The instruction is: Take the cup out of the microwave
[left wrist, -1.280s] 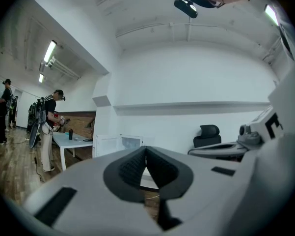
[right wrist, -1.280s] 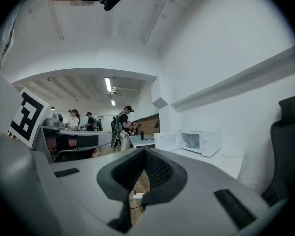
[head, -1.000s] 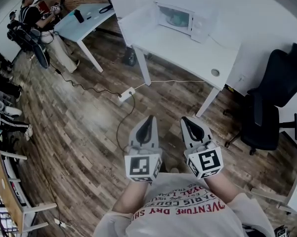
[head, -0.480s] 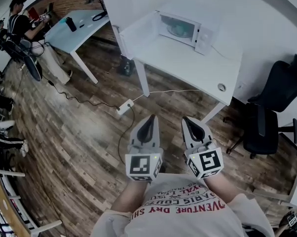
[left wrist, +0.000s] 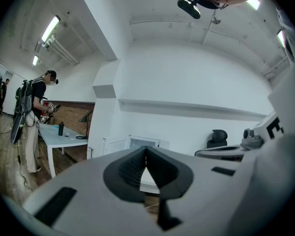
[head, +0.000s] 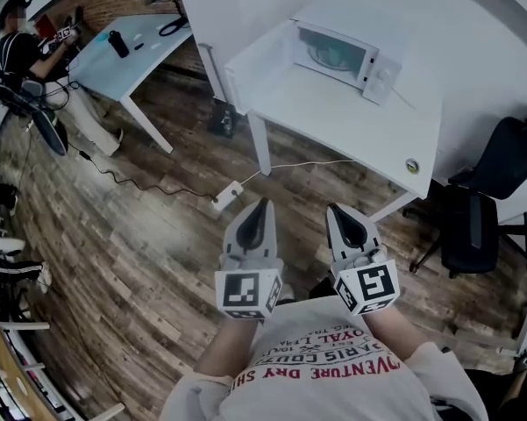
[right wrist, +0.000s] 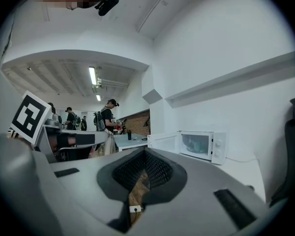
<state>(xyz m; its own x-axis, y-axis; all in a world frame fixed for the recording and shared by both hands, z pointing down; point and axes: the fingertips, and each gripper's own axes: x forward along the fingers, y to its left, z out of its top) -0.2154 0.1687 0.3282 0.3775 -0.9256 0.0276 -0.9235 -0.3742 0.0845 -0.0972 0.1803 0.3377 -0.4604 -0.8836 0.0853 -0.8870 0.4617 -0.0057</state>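
A white microwave (head: 346, 55) stands at the back of a white table (head: 333, 117), its door closed. Something teal (head: 331, 53) shows behind the door's window; I cannot tell whether it is the cup. My left gripper (head: 262, 203) and right gripper (head: 336, 210) are held side by side over the wooden floor, well short of the table, both pointing level towards it. Each is shut with nothing between its jaws. In the right gripper view the microwave (right wrist: 201, 145) is ahead to the right of the gripper (right wrist: 146, 151). It shows small just above my left gripper (left wrist: 146, 149) as the microwave (left wrist: 143, 142).
A black office chair (head: 478, 226) stands right of the table. A power strip (head: 226, 196) with its cable lies on the floor ahead of the grippers. At the far left a person (head: 22, 51) stands by a light blue table (head: 131, 46) with a dark bottle on it.
Both grippers and the view have moved forward towards the white table, and the microwave now looks larger and nearer. The jaws of both have stayed shut.
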